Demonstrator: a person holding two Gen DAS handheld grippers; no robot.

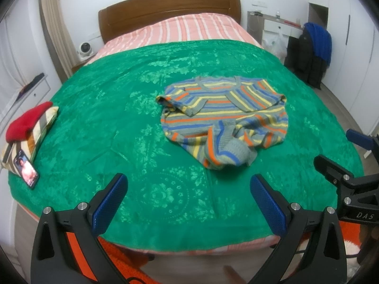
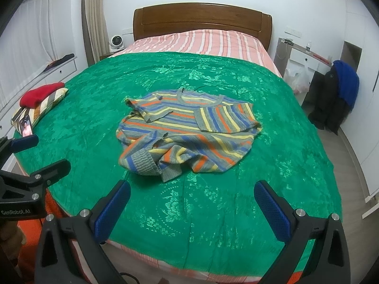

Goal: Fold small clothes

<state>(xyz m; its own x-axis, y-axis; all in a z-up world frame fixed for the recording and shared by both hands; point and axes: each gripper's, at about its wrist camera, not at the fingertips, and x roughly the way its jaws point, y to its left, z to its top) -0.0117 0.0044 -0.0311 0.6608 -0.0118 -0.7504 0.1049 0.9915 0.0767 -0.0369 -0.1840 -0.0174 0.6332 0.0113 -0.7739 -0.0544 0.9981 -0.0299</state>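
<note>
A small striped knit sweater (image 1: pixel 225 120) in grey, orange, blue and yellow lies rumpled in the middle of the green bedspread (image 1: pixel 118 118), sleeves folded inward and its hem bunched toward me. In the right wrist view the same sweater (image 2: pixel 187 130) lies ahead of the fingers. My left gripper (image 1: pixel 189 184) hovers open near the bed's foot, short of the hem, holding nothing. My right gripper (image 2: pixel 191 191) is open too, just short of the sweater's bunched hem. Each gripper shows at the edge of the other's view: the right gripper (image 1: pixel 341 156) and the left gripper (image 2: pixel 42 152).
A red garment (image 1: pixel 26 123) lies on a striped pillow (image 1: pixel 40 130) at the bed's left edge, with a phone (image 1: pixel 26 171) propped against it. A wooden headboard (image 1: pixel 170 11) stands at the back. Dark and blue clothes (image 1: pixel 312 52) hang at the right. An orange rug (image 1: pixel 113 260) lies below the bed's foot.
</note>
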